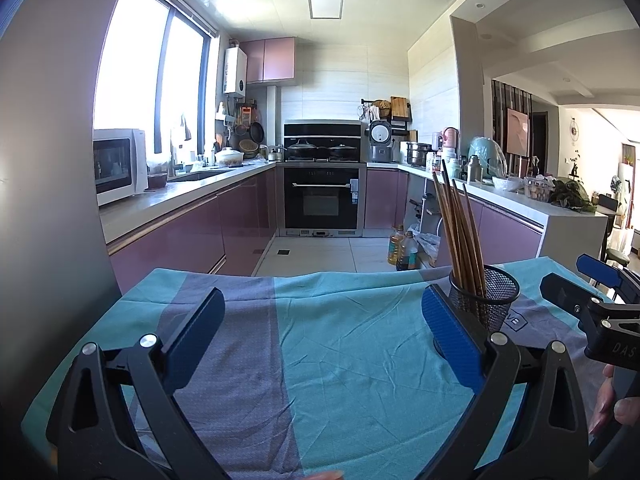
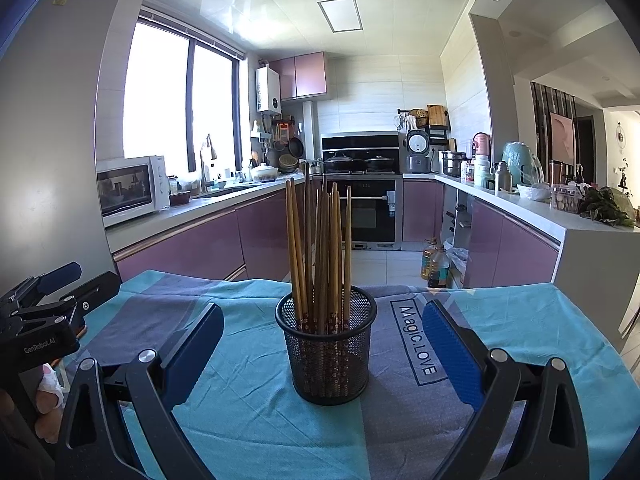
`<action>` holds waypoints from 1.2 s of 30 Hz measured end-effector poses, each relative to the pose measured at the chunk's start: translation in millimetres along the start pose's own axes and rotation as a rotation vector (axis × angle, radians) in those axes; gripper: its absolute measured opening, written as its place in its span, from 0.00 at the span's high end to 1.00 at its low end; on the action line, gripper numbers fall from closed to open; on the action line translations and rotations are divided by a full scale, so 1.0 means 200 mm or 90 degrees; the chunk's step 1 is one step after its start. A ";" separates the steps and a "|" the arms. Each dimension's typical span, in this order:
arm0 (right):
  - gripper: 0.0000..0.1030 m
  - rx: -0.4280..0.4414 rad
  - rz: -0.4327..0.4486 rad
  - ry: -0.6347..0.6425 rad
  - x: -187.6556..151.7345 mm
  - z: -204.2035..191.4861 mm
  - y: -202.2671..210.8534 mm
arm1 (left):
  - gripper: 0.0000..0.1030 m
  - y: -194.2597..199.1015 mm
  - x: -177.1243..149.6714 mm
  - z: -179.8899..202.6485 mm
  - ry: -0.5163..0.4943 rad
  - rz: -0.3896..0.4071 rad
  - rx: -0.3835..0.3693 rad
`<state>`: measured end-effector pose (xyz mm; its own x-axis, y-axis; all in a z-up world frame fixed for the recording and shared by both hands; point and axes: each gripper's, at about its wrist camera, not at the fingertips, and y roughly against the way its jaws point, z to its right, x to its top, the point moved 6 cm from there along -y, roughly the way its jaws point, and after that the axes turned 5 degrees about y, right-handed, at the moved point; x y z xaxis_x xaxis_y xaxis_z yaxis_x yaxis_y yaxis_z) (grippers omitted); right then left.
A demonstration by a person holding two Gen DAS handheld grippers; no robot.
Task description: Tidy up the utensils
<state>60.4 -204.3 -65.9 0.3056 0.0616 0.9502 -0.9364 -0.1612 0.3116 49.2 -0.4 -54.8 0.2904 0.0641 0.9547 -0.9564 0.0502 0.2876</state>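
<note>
A black mesh cup stands upright on a teal and grey cloth, holding several brown chopsticks that stick up and fan out. My right gripper is open, its blue fingers on either side of the cup without touching it. In the left wrist view the same cup sits just behind the right finger of my left gripper, which is open over bare cloth with nothing between its fingers. The right gripper shows at the right edge there, and the left gripper at the left edge of the right wrist view.
The clothed table ends at a tiled kitchen floor. Purple cabinets and counters run along both sides, with an oven at the back. Oil bottles stand on the floor at right. A person's fingers hold the right gripper's handle.
</note>
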 end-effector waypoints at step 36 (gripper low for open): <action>0.06 -0.005 0.001 -0.003 0.01 -0.01 0.01 | 0.06 0.00 0.00 0.00 0.000 0.003 0.002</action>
<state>59.1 -201.9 -63.7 0.3051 0.0559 0.9507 -0.9381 -0.1542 0.3101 48.9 -1.0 -54.0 0.2862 0.0638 0.9560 -0.9578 0.0471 0.2836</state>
